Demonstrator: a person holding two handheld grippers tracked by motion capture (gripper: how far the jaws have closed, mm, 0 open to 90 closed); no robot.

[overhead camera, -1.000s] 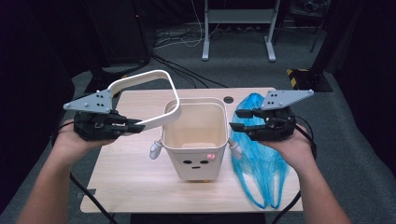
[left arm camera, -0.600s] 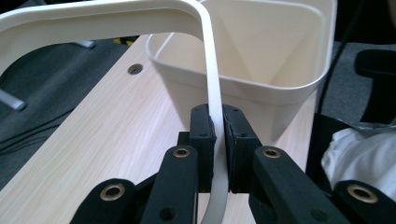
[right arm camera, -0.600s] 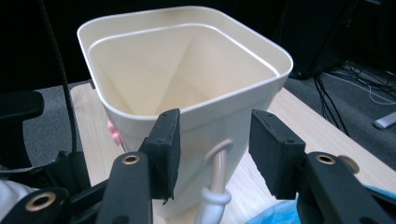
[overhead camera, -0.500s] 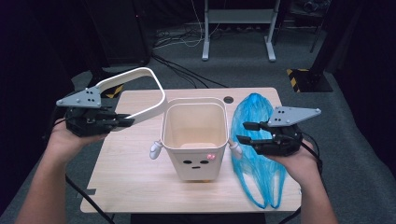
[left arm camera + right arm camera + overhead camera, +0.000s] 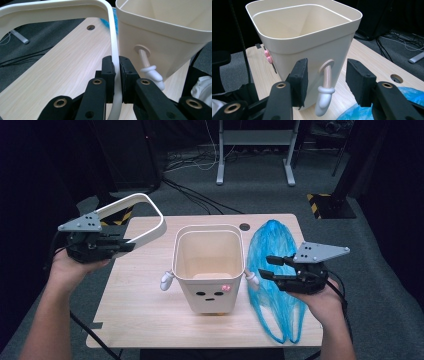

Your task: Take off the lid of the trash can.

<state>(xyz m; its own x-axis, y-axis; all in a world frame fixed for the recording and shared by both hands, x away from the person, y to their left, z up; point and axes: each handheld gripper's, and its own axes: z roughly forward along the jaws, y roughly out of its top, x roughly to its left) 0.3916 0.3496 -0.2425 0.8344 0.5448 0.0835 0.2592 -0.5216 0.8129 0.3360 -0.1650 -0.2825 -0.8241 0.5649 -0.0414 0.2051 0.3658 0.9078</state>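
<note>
Two grippers are mine here, one in each hand. My left gripper [image 5: 120, 245] has its jaws pinched tight on the cream ring frame [image 5: 145, 215], which juts forward and up from its tips, off the table [image 5: 140, 310]. From the left gripper view the ring's strip runs straight down between my pads [image 5: 108, 72] and out of sight beneath them, so its lower end is cut off; its loop arches ahead of the jaws, its far left side leaving the picture.

My right gripper [image 5: 270, 267] stands about half open with nothing clamped. The blue plastic bag [image 5: 272, 285] lies under and ahead of it, partly covered by that gripper and my hand in the high view. The right gripper view adds what the high view barely resolves: the bin's [image 5: 207, 265] little arm-shaped peg [image 5: 325, 92] hangs in the gap in front of my open jaws, apparently not touched by either pad, though depth is hard to judge.

From above the bin sits between my two tools, its face towards me; its inner floor is dim.
</note>
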